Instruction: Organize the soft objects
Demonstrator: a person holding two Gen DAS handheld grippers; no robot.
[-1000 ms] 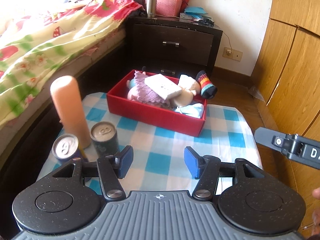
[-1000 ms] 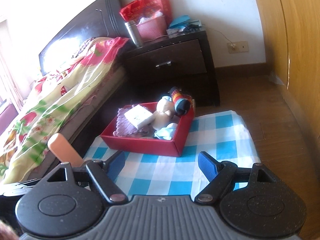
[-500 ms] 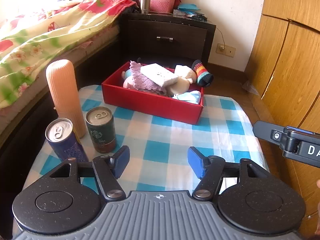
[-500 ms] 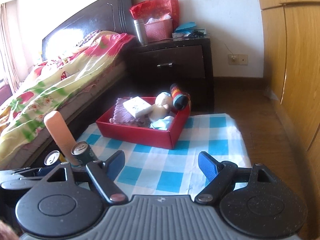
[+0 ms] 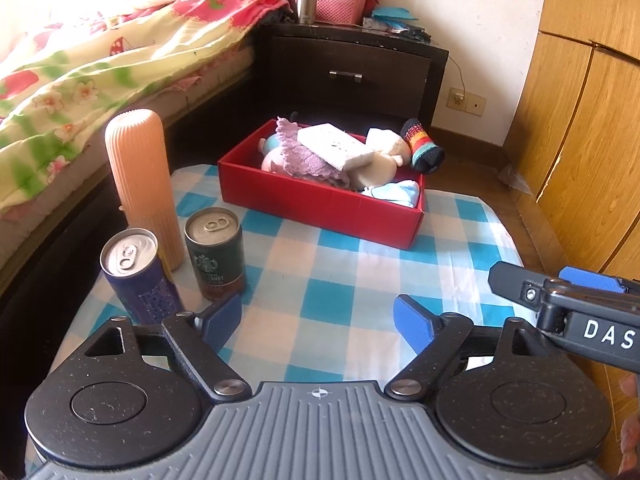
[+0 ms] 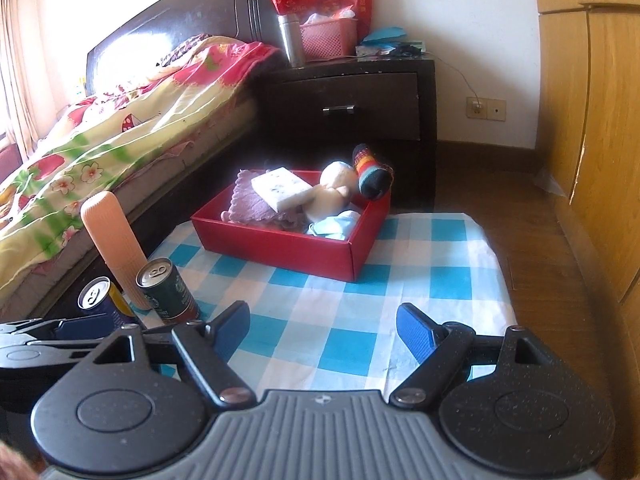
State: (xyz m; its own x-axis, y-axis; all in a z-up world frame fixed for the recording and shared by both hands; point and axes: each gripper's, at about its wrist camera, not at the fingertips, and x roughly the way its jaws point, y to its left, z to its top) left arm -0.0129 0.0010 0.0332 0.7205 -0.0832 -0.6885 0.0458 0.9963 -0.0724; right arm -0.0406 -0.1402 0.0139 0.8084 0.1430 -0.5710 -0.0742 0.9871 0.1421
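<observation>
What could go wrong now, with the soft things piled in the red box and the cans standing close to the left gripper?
1. The striped rolled sock lies on the far rim of the red cardboard box; a bump might tip it out.
2. The open left gripper is close to the green coffee can and the blue drink can; a sideways move could topple them.
3. The white sponge block rests loosely atop the pile and may slide.

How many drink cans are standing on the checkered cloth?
2. The green can stands in front of the tall peach cylinder; the blue can stands beside it, nearer the cloth's edge. Others may be hidden.
</observation>
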